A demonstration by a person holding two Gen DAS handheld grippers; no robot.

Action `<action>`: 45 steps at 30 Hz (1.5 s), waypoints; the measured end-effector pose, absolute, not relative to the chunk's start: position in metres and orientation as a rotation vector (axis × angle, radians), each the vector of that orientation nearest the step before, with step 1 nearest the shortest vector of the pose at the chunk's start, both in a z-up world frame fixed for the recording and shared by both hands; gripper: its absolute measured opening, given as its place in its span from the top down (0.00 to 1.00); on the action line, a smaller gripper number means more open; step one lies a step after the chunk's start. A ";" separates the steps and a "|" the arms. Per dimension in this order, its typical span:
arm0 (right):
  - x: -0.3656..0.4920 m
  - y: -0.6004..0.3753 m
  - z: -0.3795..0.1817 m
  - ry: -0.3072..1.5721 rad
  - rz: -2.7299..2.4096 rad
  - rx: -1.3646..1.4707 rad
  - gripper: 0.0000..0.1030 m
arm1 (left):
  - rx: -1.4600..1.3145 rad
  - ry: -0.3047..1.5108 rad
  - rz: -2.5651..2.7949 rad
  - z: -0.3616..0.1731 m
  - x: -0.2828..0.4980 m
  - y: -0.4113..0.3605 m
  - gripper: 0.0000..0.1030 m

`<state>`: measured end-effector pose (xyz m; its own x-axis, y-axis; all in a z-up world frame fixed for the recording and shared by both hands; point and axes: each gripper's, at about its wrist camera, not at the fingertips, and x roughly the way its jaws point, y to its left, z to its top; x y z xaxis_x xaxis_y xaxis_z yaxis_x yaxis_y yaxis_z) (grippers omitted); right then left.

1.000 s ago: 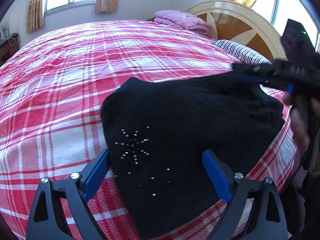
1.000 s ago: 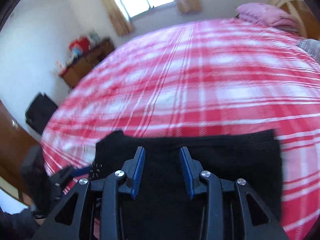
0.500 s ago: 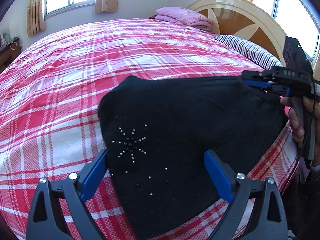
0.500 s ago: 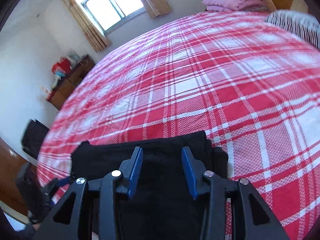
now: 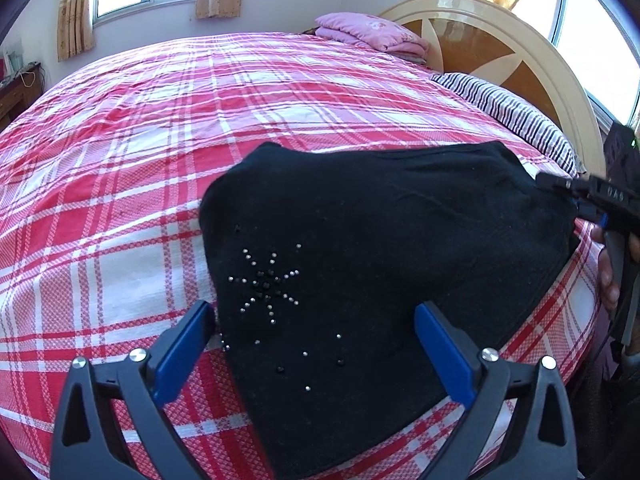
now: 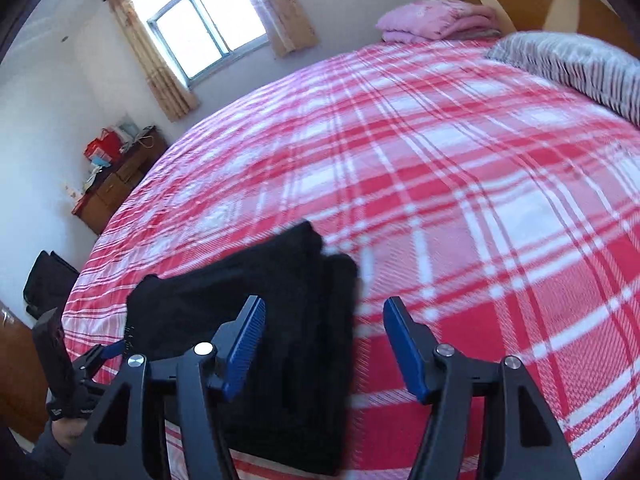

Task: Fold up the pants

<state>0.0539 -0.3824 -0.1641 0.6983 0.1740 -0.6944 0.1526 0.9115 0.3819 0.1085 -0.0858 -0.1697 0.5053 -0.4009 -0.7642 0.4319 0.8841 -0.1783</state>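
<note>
- Black pants (image 5: 372, 280) lie folded on the red-and-white plaid bed (image 5: 160, 140), near its front edge; small silver studs (image 5: 266, 282) form a star on the fabric.
- Compared with half a second ago, the right hand-held gripper (image 6: 324, 344) has widened: its blue pads (image 6: 244, 344) were narrow over the cloth and now stand well apart.
- That gripper has also swung to the right; earlier both pads sat over the black fabric, while now only the left pad is over it and the right pad is over bare plaid.
- In the right wrist view the pants show a stacked, layered edge (image 6: 336, 280) that lies between the two pads; the picture is blurred there.
- From the left wrist view, the right hand-held gripper (image 5: 576, 196) sits at the far right corner of the pants, just at the fabric edge; whether it touches cannot be told.
- The left hand-held gripper (image 5: 312, 344) stays wide, as before, holding nothing; its pads (image 5: 180, 348) straddle the studded near end of the pants.
- The pants sit in much the same place under the left gripper as earlier.
- A striped pillow (image 5: 504, 108) and a pink folded blanket (image 5: 372, 32) lie by the headboard (image 5: 500, 40), well apart from the pants.
</note>
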 end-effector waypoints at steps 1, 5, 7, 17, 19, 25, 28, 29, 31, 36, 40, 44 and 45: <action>0.054 -0.385 -0.165 0.802 0.018 0.449 0.39 | 0.033 0.911 -0.507 -0.171 0.109 -0.086 0.00; 0.053 -0.385 -0.164 0.817 0.029 0.445 0.39 | 0.046 0.897 -0.520 -0.172 0.108 -0.086 0.00; 0.050 -0.384 -0.163 0.829 0.040 0.431 0.39 | 0.030 0.902 -0.537 -0.170 0.109 -0.083 0.00; 0.053 -0.390 -0.167 0.853 0.110 0.530 0.39 | -0.042 0.900 -0.600 -0.169 0.120 -0.081 0.00; 0.056 -0.389 -0.168 0.863 0.149 0.570 0.39 | -0.091 0.909 -0.631 -0.168 0.122 -0.080 0.00; 0.057 -0.378 -0.169 0.897 0.193 0.541 0.40 | -0.105 0.941 -0.661 -0.166 0.126 -0.074 0.04; 0.055 -0.390 -0.173 0.882 0.178 0.596 0.54 | -0.194 0.947 -0.676 -0.167 0.133 -0.059 0.11; 0.055 -0.390 -0.175 0.875 0.182 0.603 0.55 | -0.216 0.949 -0.678 -0.168 0.135 -0.057 0.11; 0.056 -0.385 -0.174 0.872 0.180 0.585 0.55 | -0.221 0.949 -0.674 -0.168 0.136 -0.059 0.11; 0.057 -0.378 -0.176 0.864 0.201 0.580 0.55 | -0.232 0.934 -0.667 -0.169 0.136 -0.063 0.11; 0.057 -0.374 -0.175 0.853 0.192 0.558 0.55 | -0.202 0.932 -0.634 -0.169 0.136 -0.062 0.26; 0.053 -0.375 -0.177 0.821 0.237 0.589 0.71 | -0.223 0.940 -0.609 -0.172 0.141 -0.046 0.70; 0.053 -0.373 -0.177 0.813 0.243 0.589 0.72 | -0.250 0.947 -0.619 -0.174 0.143 -0.041 0.71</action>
<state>0.0528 -0.3732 -0.1771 0.6710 0.4213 -0.6101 0.0164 0.8142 0.5803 0.1434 -0.0415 -0.1737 0.4281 -0.5954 -0.6799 0.3839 0.8009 -0.4596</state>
